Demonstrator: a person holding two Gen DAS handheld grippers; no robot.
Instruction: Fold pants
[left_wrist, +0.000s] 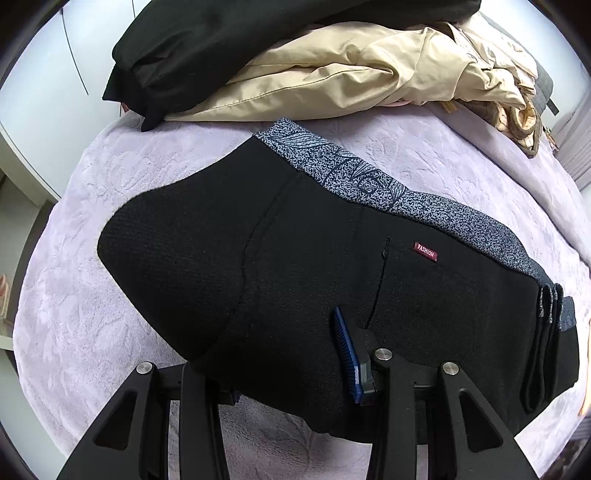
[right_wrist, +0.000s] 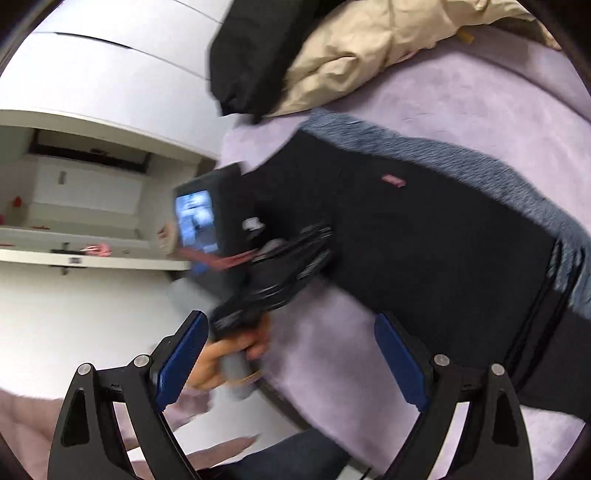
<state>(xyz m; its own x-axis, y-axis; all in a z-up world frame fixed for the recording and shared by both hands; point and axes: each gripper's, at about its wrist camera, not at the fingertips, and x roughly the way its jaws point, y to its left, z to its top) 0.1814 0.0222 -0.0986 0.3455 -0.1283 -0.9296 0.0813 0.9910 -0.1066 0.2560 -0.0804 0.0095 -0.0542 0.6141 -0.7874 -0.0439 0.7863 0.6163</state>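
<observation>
Left gripper (left_wrist: 291, 369) sits low in the frame, spread wide over the near edge of the black pants (left_wrist: 295, 258), one blue pad on top of the fabric, so it looks open, not pinching anything. Pants lie folded across the middle of the purple bed (left_wrist: 92, 295), waistband (left_wrist: 369, 181) toward the upper right. Right gripper (right_wrist: 291, 362) hangs wide open and empty at the bottom of its blurry frame. Risk I'd guess: the top layer slides or bunches, or the fold flops onto the clothes pile (left_wrist: 332, 66) up top

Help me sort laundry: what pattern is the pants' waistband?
The waistband is speckled blue-grey with dark navy line drawing; clearest in the left wrist view.
</observation>
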